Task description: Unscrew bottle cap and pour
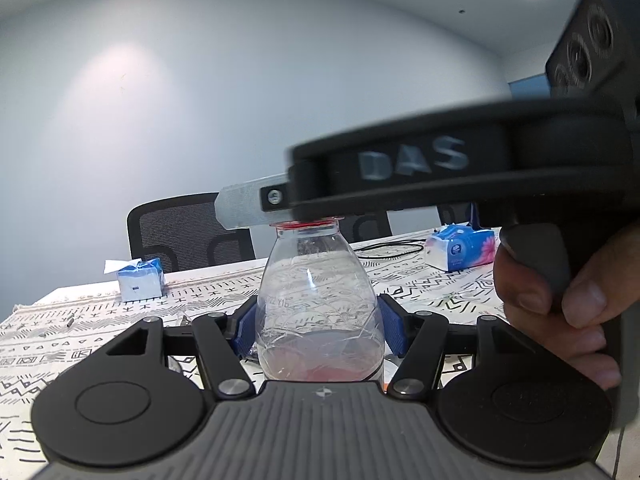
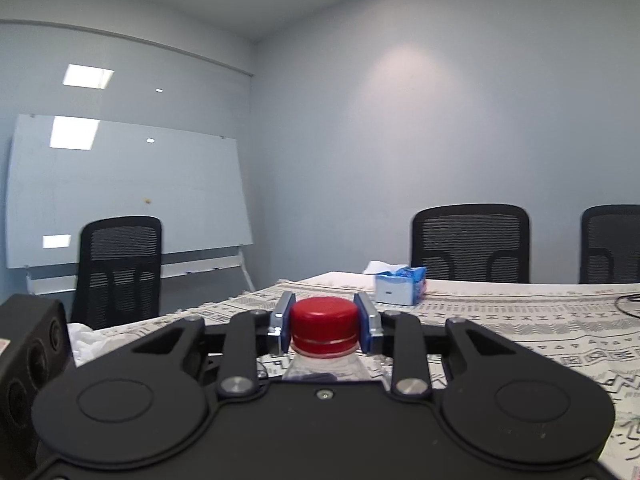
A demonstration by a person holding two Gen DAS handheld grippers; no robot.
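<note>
A clear plastic bottle (image 1: 316, 300) with a little pink liquid at its bottom stands upright on the patterned tablecloth (image 1: 80, 332). My left gripper (image 1: 320, 328) is shut on its body, one blue pad against each side. In the left wrist view my right gripper (image 1: 256, 210) comes in level from the right over the bottle's top, where only the red cap's (image 1: 306, 223) lower rim shows. The right wrist view shows my right gripper (image 2: 325, 316) shut on the red cap (image 2: 324, 328), both pads touching its sides, above the clear neck (image 2: 324, 364).
A hand (image 1: 560, 300) grips the right gripper's handle at the right. A blue tissue box (image 1: 140, 280) sits at the back left, a tissue pack (image 1: 460, 248) and a black cable (image 1: 392, 246) at the back right. Black chairs (image 2: 472, 244) line the table's far side; a whiteboard (image 2: 128, 188) stands left.
</note>
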